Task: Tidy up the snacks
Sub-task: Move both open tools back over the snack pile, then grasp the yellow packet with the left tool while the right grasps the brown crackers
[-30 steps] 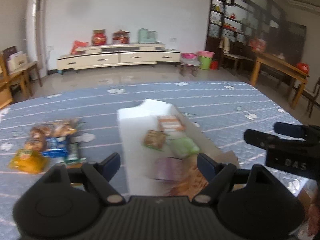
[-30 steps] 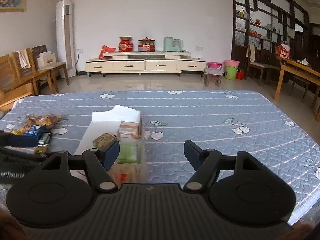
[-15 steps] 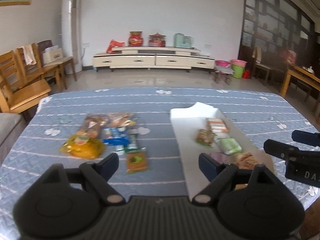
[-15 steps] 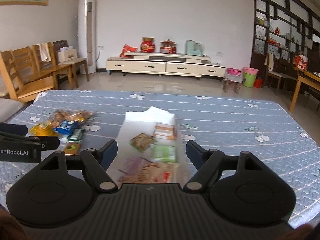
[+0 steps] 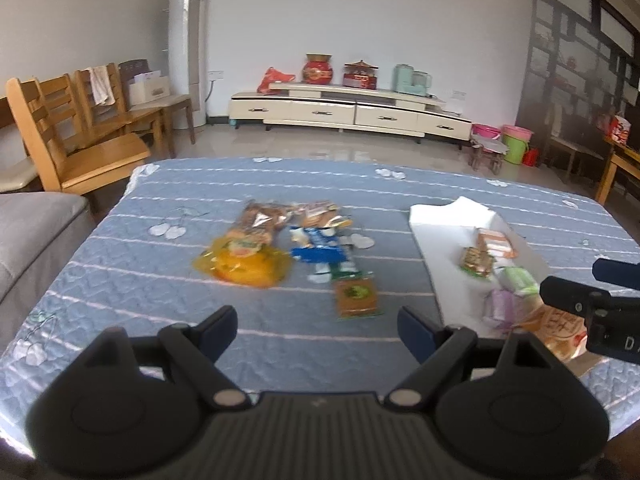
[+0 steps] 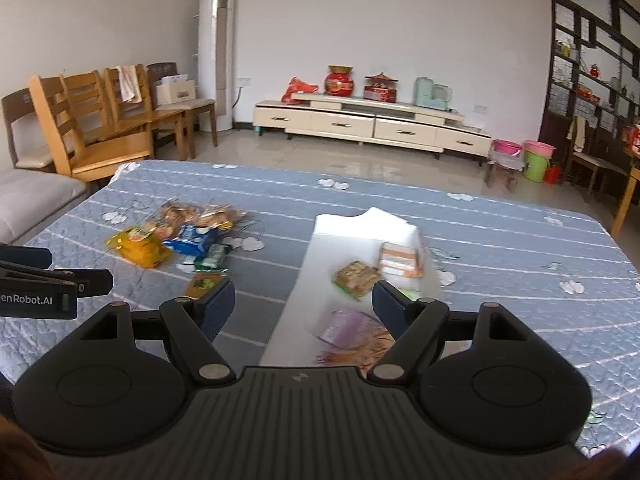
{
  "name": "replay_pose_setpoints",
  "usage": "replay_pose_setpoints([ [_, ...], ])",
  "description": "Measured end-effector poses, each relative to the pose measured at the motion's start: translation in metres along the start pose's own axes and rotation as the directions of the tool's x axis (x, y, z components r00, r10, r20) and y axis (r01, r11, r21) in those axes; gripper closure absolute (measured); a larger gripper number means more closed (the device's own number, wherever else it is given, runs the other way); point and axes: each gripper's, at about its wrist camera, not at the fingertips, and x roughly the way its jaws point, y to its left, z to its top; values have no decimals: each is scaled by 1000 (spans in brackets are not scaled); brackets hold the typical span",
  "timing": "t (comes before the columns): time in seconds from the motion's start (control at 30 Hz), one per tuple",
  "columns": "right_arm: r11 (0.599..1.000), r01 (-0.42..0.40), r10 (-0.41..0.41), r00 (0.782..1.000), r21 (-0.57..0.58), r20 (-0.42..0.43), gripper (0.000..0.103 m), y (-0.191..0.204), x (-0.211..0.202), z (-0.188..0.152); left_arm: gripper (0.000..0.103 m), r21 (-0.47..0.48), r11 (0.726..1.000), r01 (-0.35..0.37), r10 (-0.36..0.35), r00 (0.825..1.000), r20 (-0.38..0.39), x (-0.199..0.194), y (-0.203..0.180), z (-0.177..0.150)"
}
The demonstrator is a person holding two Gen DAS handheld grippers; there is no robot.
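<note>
Both views have swung left since earlier: loose foil snack packets [image 5: 280,248] on the blue quilted cover [image 5: 140,264] now face the left gripper [image 5: 316,326]. White tray [image 6: 320,256] half-filled. Left jaws apart, empty; right gripper [image 6: 304,300] just opened wider, empty. Next pick likely.

On the blue tabletop [image 5: 160,280] lie five loose snack packets [image 5: 316,250], with five more packets [image 5: 474,260] on one white tray [image 5: 440,240], two hand-held grippers [image 5: 316,328] [image 6: 302,302] above, three wooden chairs [image 6: 80,128] and two plastic buckets [image 6: 536,162] behind.
</note>
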Motion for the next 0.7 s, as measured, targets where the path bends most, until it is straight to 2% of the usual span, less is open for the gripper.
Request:
replay_pose_setpoints([
  [0.27,998,-44,43,999,-37,-26,8,24,15,-1,14,-50,998,-48,46,998,-36,12,31,-11],
  [0.43,997,-62,60,997,-47,-46,8,31,25,-2,8,-72,994,-80,77,996,-41,27,45,-8],
  [0.5,996,-69,66,996,-49,-53,8,33,29,-3,2,-67,994,-89,86,995,-40,38,49,-5],
  [0.57,996,-72,69,996,-54,-59,8,34,33,-3,1,-64,993,-95,92,995,-45,50,53,-1],
  [0.7,995,-80,76,994,-51,-72,8,36,42,-4,1,-158,982,-108,97,993,-71,81,68,16],
])
